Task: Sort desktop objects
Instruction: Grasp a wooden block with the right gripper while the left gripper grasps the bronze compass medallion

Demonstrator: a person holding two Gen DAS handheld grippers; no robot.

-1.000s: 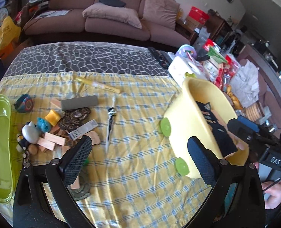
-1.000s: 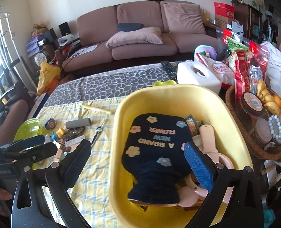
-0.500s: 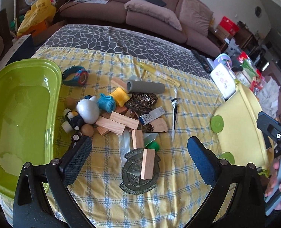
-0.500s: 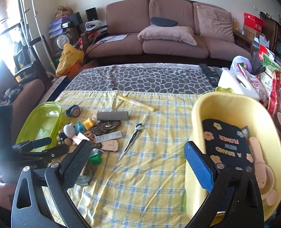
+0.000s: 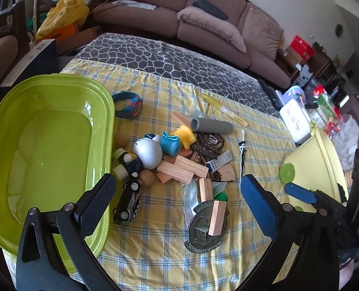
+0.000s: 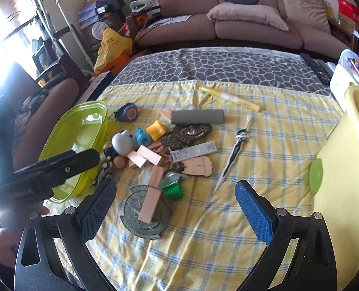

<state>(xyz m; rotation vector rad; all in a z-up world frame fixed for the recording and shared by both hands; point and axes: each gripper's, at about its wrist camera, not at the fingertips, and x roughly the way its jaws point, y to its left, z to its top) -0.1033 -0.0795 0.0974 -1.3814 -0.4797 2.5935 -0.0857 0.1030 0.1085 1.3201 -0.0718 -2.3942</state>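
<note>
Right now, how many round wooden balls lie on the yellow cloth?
2. One ball beside the green tub, another ball by the toy car. More may hide under the pile.

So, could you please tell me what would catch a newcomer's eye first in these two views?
Probably the big lime-green tub, empty, on the left of the yellow checked tablecloth. Next, the jumble beside it: wooden blocks, a grey foam tube, a toy car and a round bronze medallion with a block lying on it. Both the left gripper and the right gripper hang open above it.
</note>
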